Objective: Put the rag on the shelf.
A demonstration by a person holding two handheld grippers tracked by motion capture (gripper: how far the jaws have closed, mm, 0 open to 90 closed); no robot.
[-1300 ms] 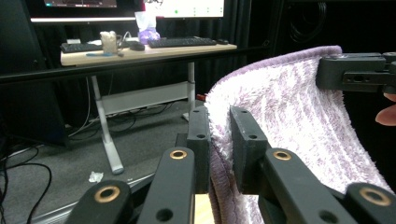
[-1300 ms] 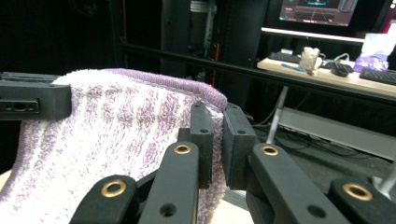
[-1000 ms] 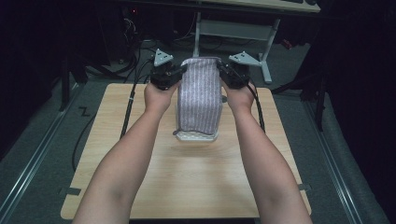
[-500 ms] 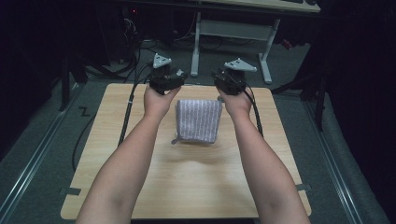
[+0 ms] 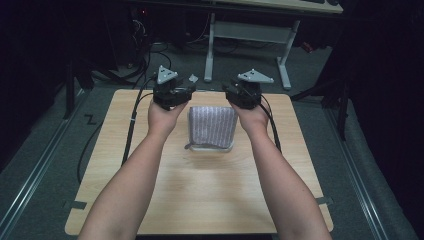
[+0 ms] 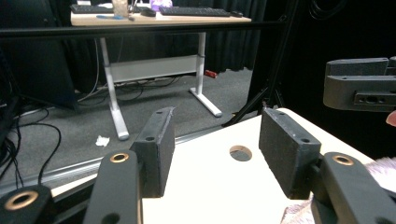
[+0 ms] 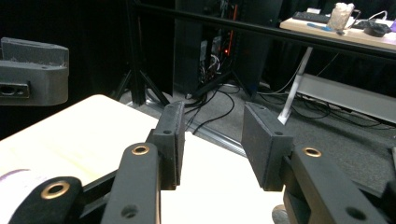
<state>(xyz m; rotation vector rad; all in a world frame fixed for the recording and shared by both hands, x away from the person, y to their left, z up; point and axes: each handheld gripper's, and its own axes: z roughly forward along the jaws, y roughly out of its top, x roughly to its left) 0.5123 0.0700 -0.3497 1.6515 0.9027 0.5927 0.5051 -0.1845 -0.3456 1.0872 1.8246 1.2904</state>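
A grey-and-white striped cloth (image 5: 212,126) lies folded into a small rectangle on the wooden table (image 5: 200,195), toward its far side. My left gripper (image 5: 174,91) sits at the cloth's far left corner and my right gripper (image 5: 243,93) at its far right corner. Both point past the table's far edge. In the left gripper view the jaws (image 6: 215,149) stand open with nothing between them, and a cloth corner (image 6: 380,167) shows at the lower right. The right gripper's jaws (image 7: 212,144) have just been opening and also hold nothing. The cloth's edge (image 7: 16,179) lies at their lower left.
The table's far edge runs just ahead of both grippers, with a small round hole (image 6: 241,152) in the top. Beyond it are a black bar, cables on the grey floor (image 5: 145,55) and a white-legged desk (image 5: 250,30) with keyboards.
A second ago both grippers held the cloth's end up, with the cloth stretched long. It has been folded over onto itself and let go. Both grippers' jaws opened.
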